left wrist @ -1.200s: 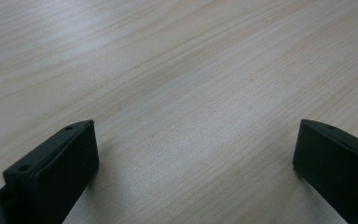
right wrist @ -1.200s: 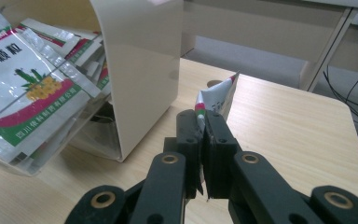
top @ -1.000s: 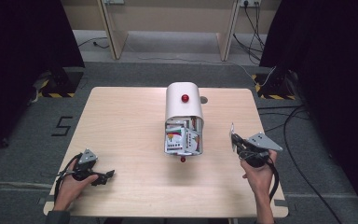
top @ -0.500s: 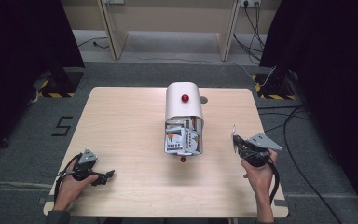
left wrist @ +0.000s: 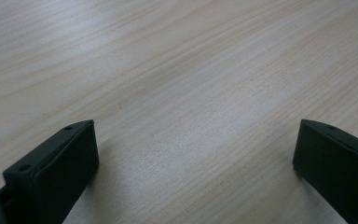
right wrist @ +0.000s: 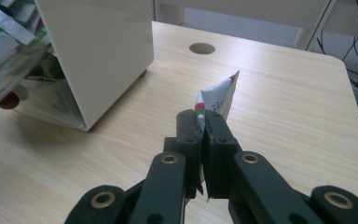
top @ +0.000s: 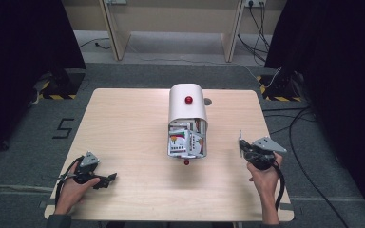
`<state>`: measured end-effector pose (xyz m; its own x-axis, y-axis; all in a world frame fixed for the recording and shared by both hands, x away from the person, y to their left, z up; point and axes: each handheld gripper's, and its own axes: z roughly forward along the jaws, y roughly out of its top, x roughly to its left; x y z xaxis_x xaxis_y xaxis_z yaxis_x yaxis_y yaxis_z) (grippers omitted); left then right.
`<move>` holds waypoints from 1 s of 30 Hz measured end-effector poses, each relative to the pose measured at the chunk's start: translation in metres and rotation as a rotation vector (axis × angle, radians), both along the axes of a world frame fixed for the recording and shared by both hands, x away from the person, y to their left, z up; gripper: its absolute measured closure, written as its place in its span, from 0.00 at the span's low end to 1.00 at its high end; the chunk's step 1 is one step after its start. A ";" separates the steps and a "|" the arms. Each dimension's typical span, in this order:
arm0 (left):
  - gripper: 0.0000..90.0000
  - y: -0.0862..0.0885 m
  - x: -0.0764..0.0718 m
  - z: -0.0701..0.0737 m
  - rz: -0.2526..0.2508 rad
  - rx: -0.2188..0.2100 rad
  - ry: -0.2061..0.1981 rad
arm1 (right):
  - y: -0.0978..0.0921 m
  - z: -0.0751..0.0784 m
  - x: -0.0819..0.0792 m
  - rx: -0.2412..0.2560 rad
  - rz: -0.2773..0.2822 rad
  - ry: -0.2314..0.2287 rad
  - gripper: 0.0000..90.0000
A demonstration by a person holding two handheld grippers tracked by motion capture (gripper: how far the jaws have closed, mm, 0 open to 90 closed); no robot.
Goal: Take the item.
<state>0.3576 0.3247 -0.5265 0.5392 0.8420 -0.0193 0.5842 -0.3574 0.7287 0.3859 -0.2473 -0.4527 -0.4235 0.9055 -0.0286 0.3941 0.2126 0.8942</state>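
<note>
So a packet (right wrist: 216, 99) is clamped flat between the jaws of the right gripper (right wrist: 204, 122), which are pressed fully together on its lower edge, with the rest of it sticking up past the tips. In the high view that gripper (top: 244, 146) is held above the right side of the table (top: 123, 118), well apart from the white box (top: 187, 107) in the middle. Compared with a second ago, barely anything has been shifted: the right hand (top: 264, 176) has been kept in almost the same spot, maybe nudged a touch. The packet looks to have been lifted out of the box's open front already, where more packets (top: 185, 141) are stacked behind a clear flap. So the pulling-out part is probably done, and the packet still has to be set down somewhere.

The left gripper (top: 108, 178) is rested near the front left corner, and its jaws are spread wide with nothing between them but bare wood.
</note>
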 end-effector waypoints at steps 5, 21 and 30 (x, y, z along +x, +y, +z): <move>0.00 0.000 0.000 0.000 0.000 0.000 0.000 | -0.001 -0.006 0.002 -0.004 -0.006 0.017 0.96; 0.00 0.000 0.000 0.000 0.000 0.000 0.000 | -0.002 -0.022 0.008 -0.030 -0.011 0.069 0.96; 0.00 0.000 0.000 0.000 0.000 0.000 -0.001 | -0.001 -0.028 0.011 -0.037 -0.001 0.094 0.96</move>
<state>0.3576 0.3247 -0.5265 0.5391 0.8421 -0.0186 0.5838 -0.3576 0.7288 0.3964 -0.2486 -0.4803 -0.4248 0.9050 -0.0226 0.4761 0.2445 0.8447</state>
